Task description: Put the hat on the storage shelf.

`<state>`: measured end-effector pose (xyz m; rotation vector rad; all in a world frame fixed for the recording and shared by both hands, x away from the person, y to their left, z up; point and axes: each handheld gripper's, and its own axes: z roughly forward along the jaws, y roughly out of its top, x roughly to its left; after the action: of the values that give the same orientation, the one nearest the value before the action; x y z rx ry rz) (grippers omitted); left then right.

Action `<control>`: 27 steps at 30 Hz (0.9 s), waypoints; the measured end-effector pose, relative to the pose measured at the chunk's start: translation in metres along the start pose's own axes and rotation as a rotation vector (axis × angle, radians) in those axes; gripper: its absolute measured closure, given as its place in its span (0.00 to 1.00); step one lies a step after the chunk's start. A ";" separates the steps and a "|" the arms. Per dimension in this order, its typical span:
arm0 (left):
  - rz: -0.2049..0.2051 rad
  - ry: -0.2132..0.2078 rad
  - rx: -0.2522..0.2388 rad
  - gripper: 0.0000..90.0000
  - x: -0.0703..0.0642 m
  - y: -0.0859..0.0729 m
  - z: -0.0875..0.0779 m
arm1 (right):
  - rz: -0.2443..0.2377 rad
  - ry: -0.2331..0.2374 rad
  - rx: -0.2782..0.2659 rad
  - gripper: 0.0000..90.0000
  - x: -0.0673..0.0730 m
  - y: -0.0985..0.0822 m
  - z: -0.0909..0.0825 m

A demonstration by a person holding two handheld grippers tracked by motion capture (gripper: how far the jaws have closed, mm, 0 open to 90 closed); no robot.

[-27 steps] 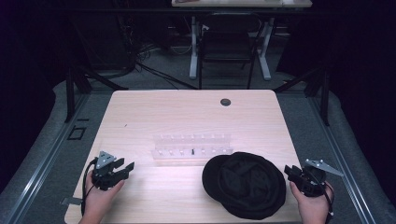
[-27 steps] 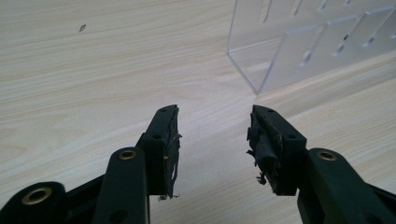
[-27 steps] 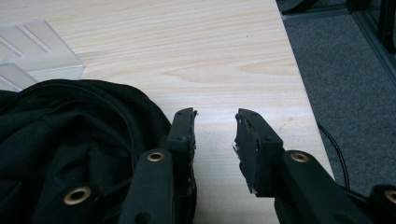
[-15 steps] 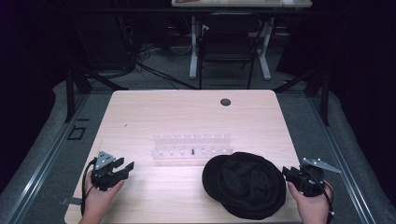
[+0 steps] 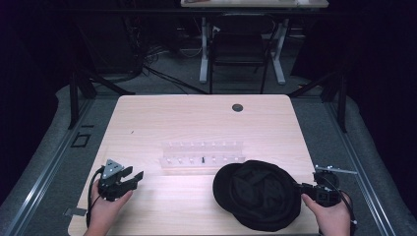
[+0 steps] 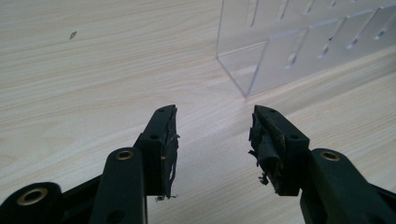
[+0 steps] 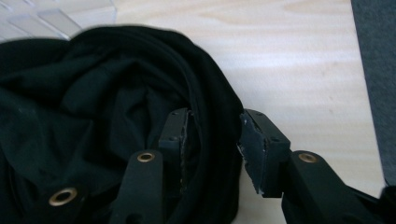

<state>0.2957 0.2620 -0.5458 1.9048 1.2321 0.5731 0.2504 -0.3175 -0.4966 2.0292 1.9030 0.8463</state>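
Counter (image 5: 147, 118) wood, pale | black cap (image 5: 258, 194) near right front corner, just beside clear acrylic rack (image 5: 202, 156) | right hand-held gripper (image 7: 212, 135) spread, jaws astride cap's rim, not pinching | left hand-held gripper (image 6: 212, 135) spread, empty

We have bare table (image 5: 196, 118) ahead of our left gripper (image 6: 212, 135), and only the clear rack (image 5: 202, 153) stands to its right. At our right gripper (image 7: 212, 140) the black cloth (image 5: 258, 194) fills the gap: its rim lies between the open jaws. Behind the rack the wood is free.
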 end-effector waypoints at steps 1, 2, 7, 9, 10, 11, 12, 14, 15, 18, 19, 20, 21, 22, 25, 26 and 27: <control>0.002 0.001 -0.004 0.57 -0.001 0.000 0.000 | 0.006 -0.014 0.007 0.69 0.000 -0.001 -0.001; 0.002 0.001 -0.004 0.57 -0.001 0.000 0.000 | 0.006 -0.014 0.007 0.69 0.000 -0.001 -0.001; 0.016 -0.004 0.001 0.57 -0.003 0.000 0.001 | 0.032 -0.031 0.063 0.73 -0.009 -0.002 -0.002; 0.018 -0.004 0.004 0.57 -0.004 -0.001 0.002 | 0.035 -0.034 0.082 0.77 -0.013 -0.003 0.000; 0.018 -0.004 0.004 0.57 -0.004 -0.001 0.002 | 0.035 -0.034 0.082 0.77 -0.013 -0.003 0.000; 0.018 -0.004 0.003 0.57 -0.004 -0.001 0.002 | 0.049 -0.023 0.097 0.79 -0.017 -0.004 0.003; 0.017 -0.004 0.002 0.57 -0.004 -0.001 0.002 | 0.052 -0.018 0.106 0.79 -0.018 -0.004 0.004; 0.016 -0.003 0.002 0.57 -0.004 -0.001 0.002 | 0.070 0.010 0.126 0.80 -0.021 -0.005 0.007; 0.017 -0.002 0.003 0.57 -0.004 -0.001 0.002 | 0.074 0.011 0.139 0.80 -0.022 -0.005 0.009; 0.015 -0.003 0.003 0.57 -0.004 -0.001 0.002 | 0.071 0.036 0.152 0.83 -0.024 -0.005 0.012; 0.016 -0.003 0.003 0.57 -0.004 -0.001 0.002 | 0.077 0.034 0.154 0.85 -0.024 -0.005 0.014; 0.016 -0.003 0.003 0.57 -0.004 -0.001 0.002 | 0.077 0.034 0.154 0.85 -0.024 -0.005 0.014; 0.020 -0.004 0.004 0.57 -0.004 -0.001 0.002 | 0.079 0.051 0.161 0.88 -0.025 -0.004 0.016; 0.020 -0.004 0.004 0.57 -0.004 -0.001 0.002 | 0.079 0.051 0.161 0.88 -0.025 -0.004 0.016; 0.018 -0.002 0.005 0.57 -0.004 -0.001 0.003 | 0.080 0.066 0.184 0.96 -0.026 -0.001 0.022; 0.019 -0.002 0.006 0.57 -0.004 -0.001 0.003 | 0.071 0.070 0.195 0.97 -0.027 0.001 0.022; 0.019 -0.003 0.006 0.57 -0.004 -0.001 0.003 | 0.070 0.062 0.195 0.97 -0.027 0.002 0.023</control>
<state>0.2956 0.2578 -0.5478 1.9236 1.2159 0.5772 0.2652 -0.3388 -0.5204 2.2178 2.0297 0.7750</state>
